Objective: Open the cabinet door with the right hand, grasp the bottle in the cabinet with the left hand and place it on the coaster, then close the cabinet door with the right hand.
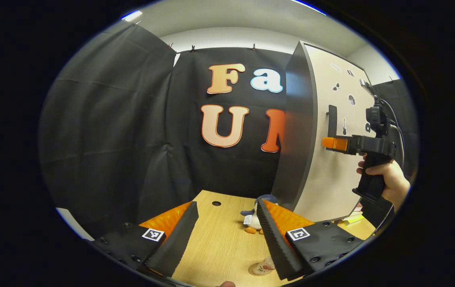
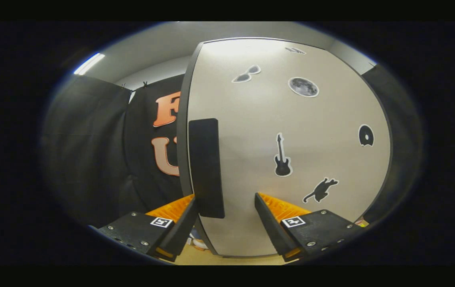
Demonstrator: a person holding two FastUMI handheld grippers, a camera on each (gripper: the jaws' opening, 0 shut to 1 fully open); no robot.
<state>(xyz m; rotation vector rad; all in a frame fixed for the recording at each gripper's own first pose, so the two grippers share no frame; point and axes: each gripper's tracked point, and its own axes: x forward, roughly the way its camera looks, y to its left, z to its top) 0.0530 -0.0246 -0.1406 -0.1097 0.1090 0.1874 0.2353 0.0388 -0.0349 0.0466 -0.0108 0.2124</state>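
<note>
Left claw [image 1: 224, 235]: mine, released, fingers spread wide with nothing between them, hanging over the wooden table [image 1: 219, 239].
Left of that claw: black booth cloth, hanging in folds down to the table's far edge.
Between its fingers: bare wood, with a small dark hole [image 1: 216, 203] in the tabletop farther ahead.
By its right finger: a small plush toy [image 1: 253, 219] sits on the table, partly hidden behind the fingertip; nearer to me, a round printed coaster [image 1: 261, 269] lies flat, its edge tucked under that finger.
Ahead and right of the left claw: the cabinet [image 1: 297, 131], dark side panel toward me, pale door facing right.
Right claw [image 1: 333, 143]: seen from the left gripper view, held by my hand [image 1: 387, 179], fingertips at the door's dark handle.
Right claw up close [image 2: 226, 211]: released, fingers apart; the left finger sits at the door's edge, the right finger in front of the door face.
Handle [image 2: 206, 167]: a dark upright bar, its lower end between my right claw's fingers, nearer the left one; I cannot tell whether either touches it.
Cabinet door [image 2: 291, 119]: looks closed, pale, with small dark stickers to the right of the claw.
Bottle: out of my sight behind the door.
</note>
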